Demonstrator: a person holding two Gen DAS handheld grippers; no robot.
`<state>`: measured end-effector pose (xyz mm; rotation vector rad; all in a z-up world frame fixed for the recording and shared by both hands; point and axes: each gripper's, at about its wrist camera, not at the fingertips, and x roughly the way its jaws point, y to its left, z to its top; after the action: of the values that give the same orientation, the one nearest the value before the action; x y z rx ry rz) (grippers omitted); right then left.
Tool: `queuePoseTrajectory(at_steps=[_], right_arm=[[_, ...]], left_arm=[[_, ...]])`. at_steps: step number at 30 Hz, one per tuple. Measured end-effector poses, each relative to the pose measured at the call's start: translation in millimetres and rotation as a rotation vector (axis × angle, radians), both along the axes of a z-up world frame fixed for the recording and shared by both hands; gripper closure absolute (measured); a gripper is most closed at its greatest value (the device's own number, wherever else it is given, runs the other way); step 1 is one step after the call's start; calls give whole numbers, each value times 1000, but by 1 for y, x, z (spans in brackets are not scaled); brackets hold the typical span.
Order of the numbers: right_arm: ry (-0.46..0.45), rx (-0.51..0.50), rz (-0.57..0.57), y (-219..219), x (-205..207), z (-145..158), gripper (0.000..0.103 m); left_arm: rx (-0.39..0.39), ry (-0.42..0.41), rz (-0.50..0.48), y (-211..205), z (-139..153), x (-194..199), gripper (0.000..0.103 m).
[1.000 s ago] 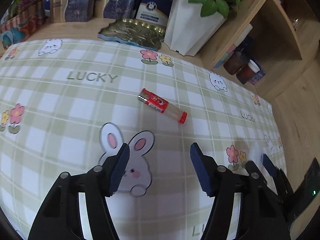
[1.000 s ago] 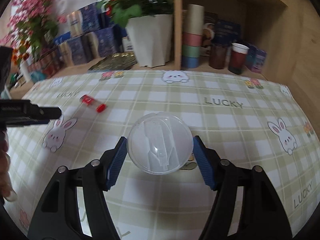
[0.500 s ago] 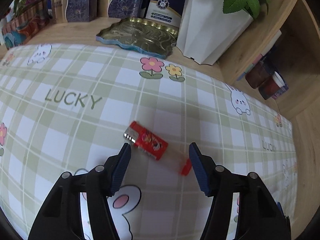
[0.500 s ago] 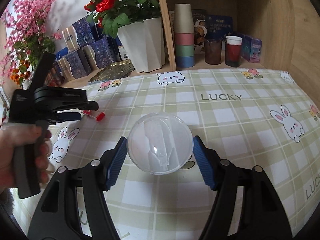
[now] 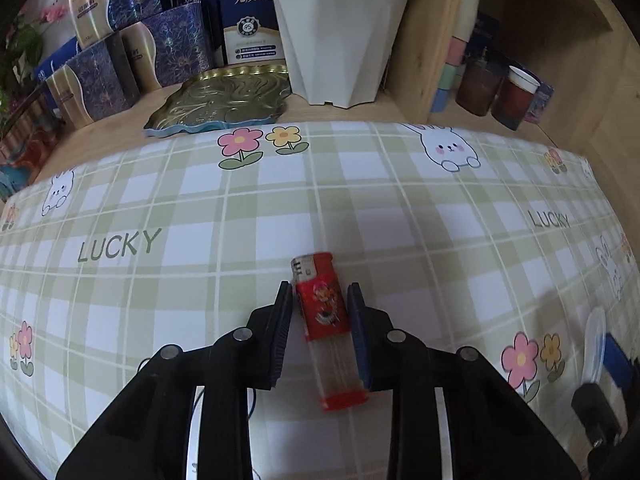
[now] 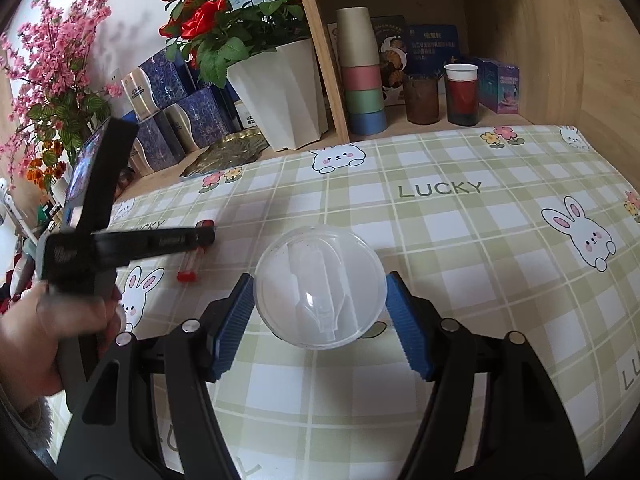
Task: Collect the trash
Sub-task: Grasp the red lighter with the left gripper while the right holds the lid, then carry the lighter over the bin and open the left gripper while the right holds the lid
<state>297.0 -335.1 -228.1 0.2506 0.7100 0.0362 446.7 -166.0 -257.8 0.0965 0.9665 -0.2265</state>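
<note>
A red lighter [image 5: 326, 320] with a clear lower body lies on the checked tablecloth, between the fingers of my left gripper [image 5: 320, 312]. The jaws have narrowed around it, with a thin gap still showing on each side. In the right wrist view the left gripper [image 6: 200, 236] covers the lighter [image 6: 190, 266] from the side. My right gripper [image 6: 320, 308] is shut on a clear round plastic lid [image 6: 320, 286], held above the table. The lid's edge [image 5: 594, 344] also shows at the right of the left wrist view.
A white flower pot [image 5: 340, 36], a gold embossed tray [image 5: 224, 98] and blue boxes [image 5: 168, 40] stand along the wooden ledge behind the table. Stacked cups [image 6: 360, 72] and two dark cups [image 6: 462, 94] sit in the shelf niche. The tablecloth [image 6: 460, 248] spreads to the right.
My left gripper moved forward and down onto the lighter and its jaws narrowed around it. My right gripper kept holding the lid, nearly still.
</note>
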Motion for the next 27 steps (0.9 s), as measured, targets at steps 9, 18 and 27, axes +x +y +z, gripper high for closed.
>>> queuePoseTrajectory(at_steps=[9, 18, 27], right_arm=[[-16, -10, -27, -2, -3, 2, 36], [-36, -28, -21, 2, -6, 5, 36], [-59, -1, 13, 21, -45, 30, 36]], left_arm=[[-118, 37, -40, 18, 5, -23, 80], [-164, -34, -97, 59, 53, -94, 81], [-140, -96, -113, 95, 90, -164, 81]])
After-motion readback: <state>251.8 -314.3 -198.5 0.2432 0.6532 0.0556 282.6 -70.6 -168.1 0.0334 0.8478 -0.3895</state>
